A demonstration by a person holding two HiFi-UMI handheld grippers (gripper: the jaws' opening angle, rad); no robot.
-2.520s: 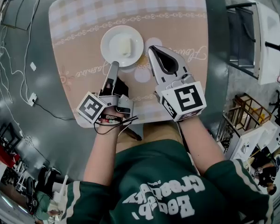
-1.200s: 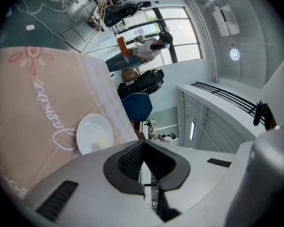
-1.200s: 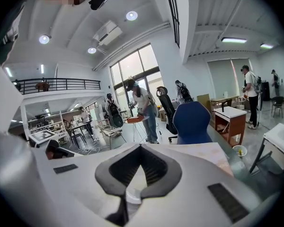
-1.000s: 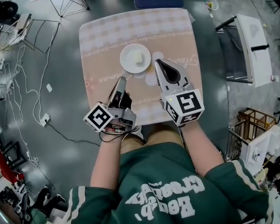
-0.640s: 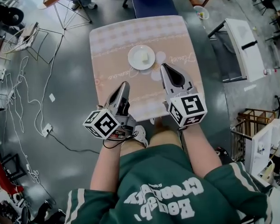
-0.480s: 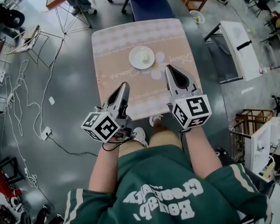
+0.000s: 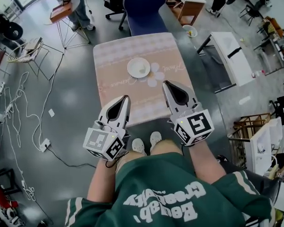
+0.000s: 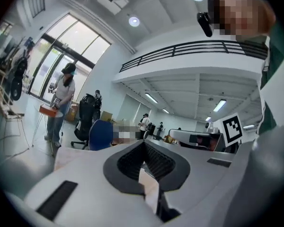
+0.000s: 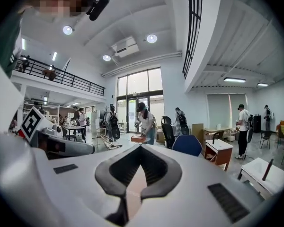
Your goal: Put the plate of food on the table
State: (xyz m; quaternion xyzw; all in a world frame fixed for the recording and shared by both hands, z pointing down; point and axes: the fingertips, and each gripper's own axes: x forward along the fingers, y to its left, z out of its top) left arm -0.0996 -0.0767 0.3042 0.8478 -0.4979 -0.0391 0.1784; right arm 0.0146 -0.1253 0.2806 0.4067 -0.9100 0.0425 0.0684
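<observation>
In the head view a white plate [image 7: 138, 67] with a pale piece of food stands on the pink-clothed table [image 7: 132, 96], in its far half. My left gripper [image 7: 125, 99] is shut and empty, held over the table's near left corner, well short of the plate. My right gripper [image 7: 167, 83] is also shut and empty, over the near right part of the table. The left gripper view shows its jaws [image 8: 143, 145] closed together and pointing out level into the room. The right gripper view shows the same closed jaws [image 9: 140, 148]. Neither gripper view shows the plate.
A blue chair [image 7: 143, 6] stands at the table's far end. A white bench [image 7: 229, 56] is to the right, a wooden cabinet [image 7: 184, 1] beyond. A person with a small stand [image 7: 66, 6] is far left. Cables [image 7: 23, 98] lie on the grey floor. My shoes [image 7: 145, 145] show below the table edge.
Both grippers drew back from beside the plate to the table's near edge. The head camera rose and backed off, so the table looks smaller. The plate stayed put.
</observation>
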